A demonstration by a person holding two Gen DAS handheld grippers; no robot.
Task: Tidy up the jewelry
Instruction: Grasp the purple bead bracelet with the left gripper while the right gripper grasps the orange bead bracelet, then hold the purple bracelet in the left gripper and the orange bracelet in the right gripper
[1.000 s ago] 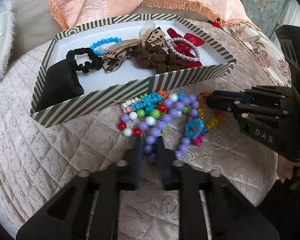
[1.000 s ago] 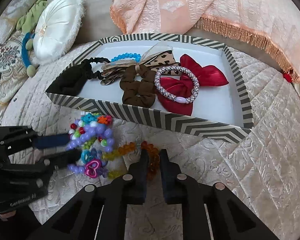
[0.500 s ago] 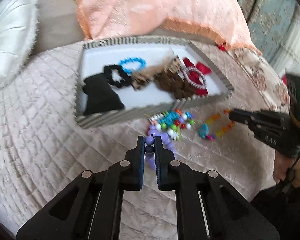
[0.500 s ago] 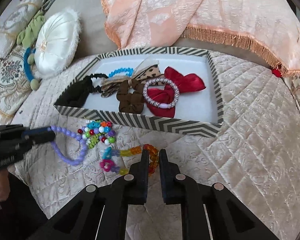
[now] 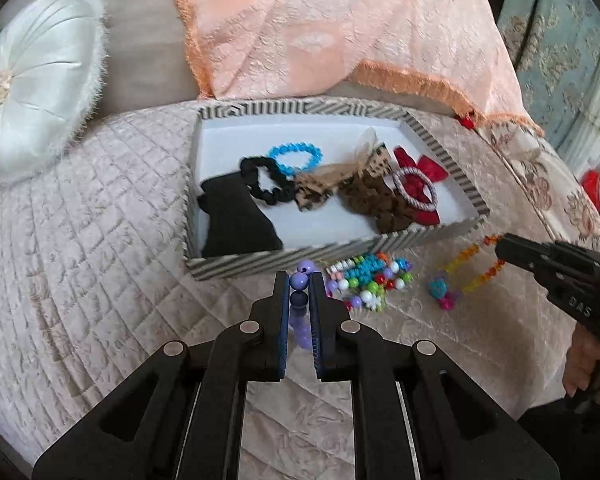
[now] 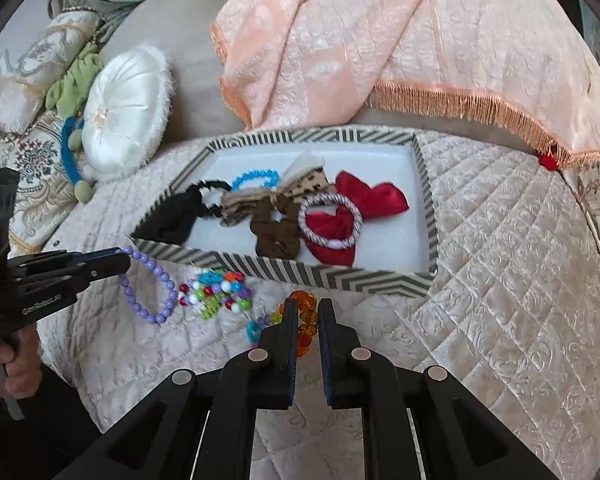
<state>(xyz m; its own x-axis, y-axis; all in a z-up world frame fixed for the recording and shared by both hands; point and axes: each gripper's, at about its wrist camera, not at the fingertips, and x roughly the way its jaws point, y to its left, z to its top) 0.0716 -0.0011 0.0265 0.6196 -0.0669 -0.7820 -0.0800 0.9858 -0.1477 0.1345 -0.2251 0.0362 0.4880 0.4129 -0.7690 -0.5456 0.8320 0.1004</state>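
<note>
Right now your left claw [image 5: 299,280] is clenched on the purple bracelet [image 6: 150,294], gripping a few beads near the centre of the left wrist frame while the rest of the loop hangs below the fingers, over the bed [image 6: 500,264]. In the right wrist frame that loop dangles at left centre, just beside the mixed beads [image 6: 216,294] lying in front of the box [image 6: 312,276].

Your right claw [image 6: 305,312] is nearly closed around the orange bracelet [image 6: 305,330] at lower centre of its frame; the beads sit between the fingers, though you cannot tell whether the pads actually pinch them. A turquoise charm [image 6: 253,330] lies just left of it.

Inside the striped box, upper centre of both frames, you have a blue bracelet [image 5: 296,157], black scrunchie [image 5: 266,180], black cloth [image 5: 236,216], leopard bow [image 5: 332,184], brown scrunchie [image 6: 276,232], red bow [image 6: 370,198] and a silver-white bangle [image 6: 330,222] resting on the red bow.

Beyond the box, a peach throw [image 6: 380,40] fills the upper frame, and a white cushion [image 6: 124,112] sits at upper left.
</note>
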